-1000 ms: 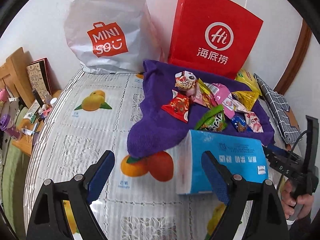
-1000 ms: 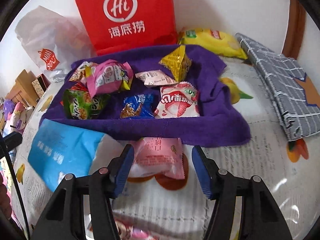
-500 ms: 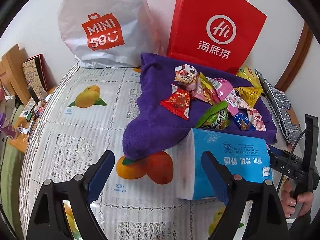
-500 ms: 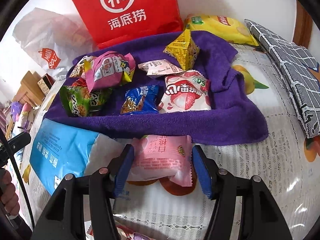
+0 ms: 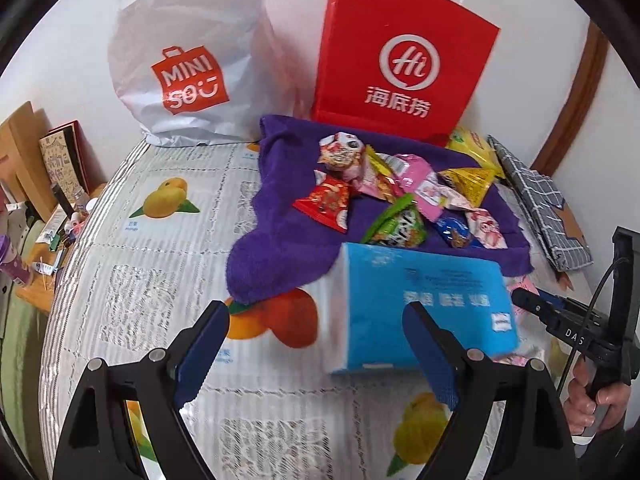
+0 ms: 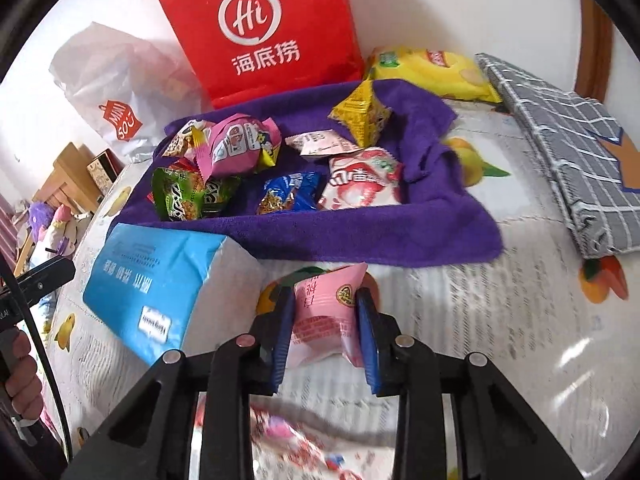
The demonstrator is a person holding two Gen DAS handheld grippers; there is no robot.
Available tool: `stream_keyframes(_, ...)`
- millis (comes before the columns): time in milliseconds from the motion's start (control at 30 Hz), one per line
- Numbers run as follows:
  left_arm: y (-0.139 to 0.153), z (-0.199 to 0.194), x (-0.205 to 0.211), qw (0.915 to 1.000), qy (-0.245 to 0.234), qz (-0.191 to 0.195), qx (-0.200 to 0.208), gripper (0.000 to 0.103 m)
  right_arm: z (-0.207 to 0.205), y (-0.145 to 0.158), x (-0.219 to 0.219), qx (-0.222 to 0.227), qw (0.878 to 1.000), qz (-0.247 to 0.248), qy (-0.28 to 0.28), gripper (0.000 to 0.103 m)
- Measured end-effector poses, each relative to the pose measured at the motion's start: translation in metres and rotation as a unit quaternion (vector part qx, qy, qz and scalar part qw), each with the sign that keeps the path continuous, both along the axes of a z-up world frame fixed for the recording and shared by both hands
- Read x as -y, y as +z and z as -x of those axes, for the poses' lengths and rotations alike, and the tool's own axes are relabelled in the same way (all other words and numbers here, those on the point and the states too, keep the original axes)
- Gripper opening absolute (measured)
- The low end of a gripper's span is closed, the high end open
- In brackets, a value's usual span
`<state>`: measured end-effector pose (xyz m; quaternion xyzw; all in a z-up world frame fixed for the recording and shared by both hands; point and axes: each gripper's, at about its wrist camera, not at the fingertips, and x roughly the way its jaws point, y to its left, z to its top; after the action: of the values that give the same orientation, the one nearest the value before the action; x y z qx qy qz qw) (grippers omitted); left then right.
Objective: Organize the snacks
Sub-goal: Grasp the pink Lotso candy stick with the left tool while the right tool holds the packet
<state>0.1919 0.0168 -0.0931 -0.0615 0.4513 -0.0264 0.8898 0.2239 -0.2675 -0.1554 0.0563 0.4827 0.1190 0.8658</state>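
Right claw (image 6: 325,322) has clamped the pink packet (image 6: 326,312); purple towel (image 6: 360,236) holds snacks.

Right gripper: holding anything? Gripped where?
Yes. The right gripper is shut on the pink snack packet, pads pinching its two side edges around mid-length. The left gripper is open, empty.

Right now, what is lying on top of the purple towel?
On the purple towel lies a pile of small snack packets. The towel hides the tablecloth under it.
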Motion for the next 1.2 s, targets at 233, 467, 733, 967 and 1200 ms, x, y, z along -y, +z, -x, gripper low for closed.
stream_keyframes(233, 0.006, 0.020, 0.021, 0.9997, -0.024, 0.004, 0.008, 0.088, 0.034, 0.017, 0.024, 0.022, 0.999, -0.001, -0.026, 0.030)
stream_keyframes(467, 0.008, 0.039, 0.034, 0.9991, -0.039, -0.004, 0.017, 0.088, 0.050, -0.007, 0.035, -0.006, 0.999, -0.010, -0.042, 0.030)
stream_keyframes(733, -0.001, 0.053, 0.028, 0.9995, -0.029, -0.008, 0.005, 0.088, 0.078, -0.014, -0.002, -0.017, 0.999, -0.040, 0.008, 0.030)
stream_keyframes(967, -0.010, 0.061, 0.030, 0.9994, -0.033, -0.010, -0.008, 0.088, 0.093, -0.011, -0.025, -0.011, 0.999, -0.039, 0.030, 0.030)
stream_keyframes(1200, -0.018, 0.066, 0.045, 0.9988, -0.046, -0.003, -0.017, 0.088, 0.103, -0.006, 0.011, 0.003, 1.000, -0.003, -0.005, 0.030)
